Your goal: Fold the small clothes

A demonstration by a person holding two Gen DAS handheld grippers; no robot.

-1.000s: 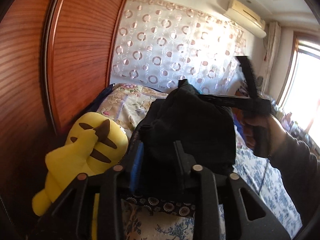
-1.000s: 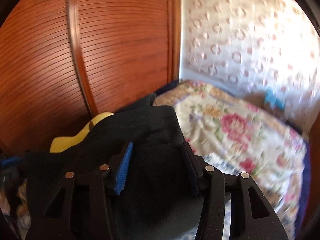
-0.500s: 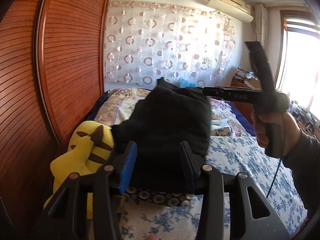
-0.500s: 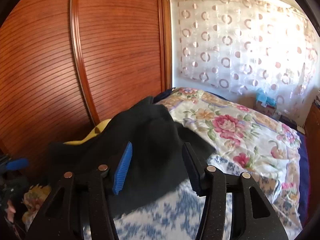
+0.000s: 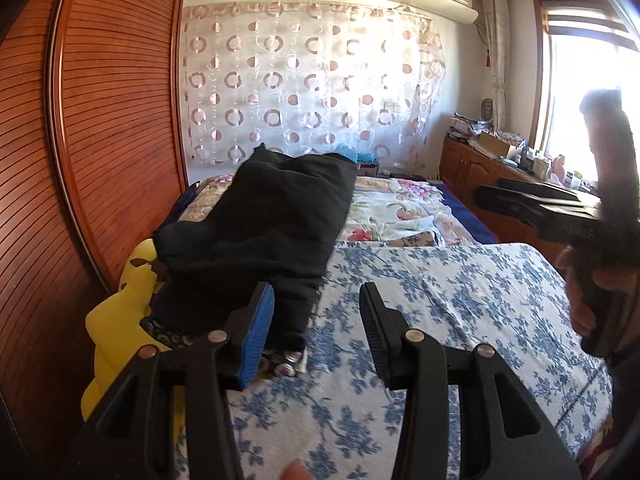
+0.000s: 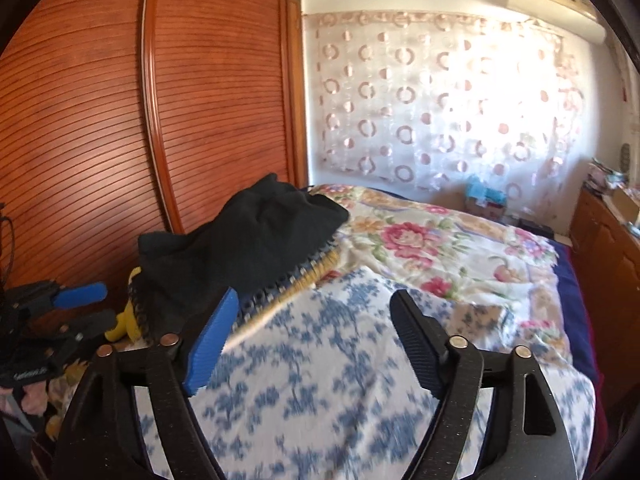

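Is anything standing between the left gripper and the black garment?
Nothing visible. The left gripper is open and empty, and the black garment lies just ahead to its left on the bedspread, partly over a yellow plush toy.

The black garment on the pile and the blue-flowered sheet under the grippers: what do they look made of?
Black garment: probably a thick, matte knit or fleece; it drapes in soft, rounded folds with no shine.
Blue-flowered sheet: likely thin printed cotton; it lies flat with fine creases and a dull finish. The exact fibre of either cannot be told.

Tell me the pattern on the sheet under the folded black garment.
Blue floral print on white sheet; clearest in the left wrist view.
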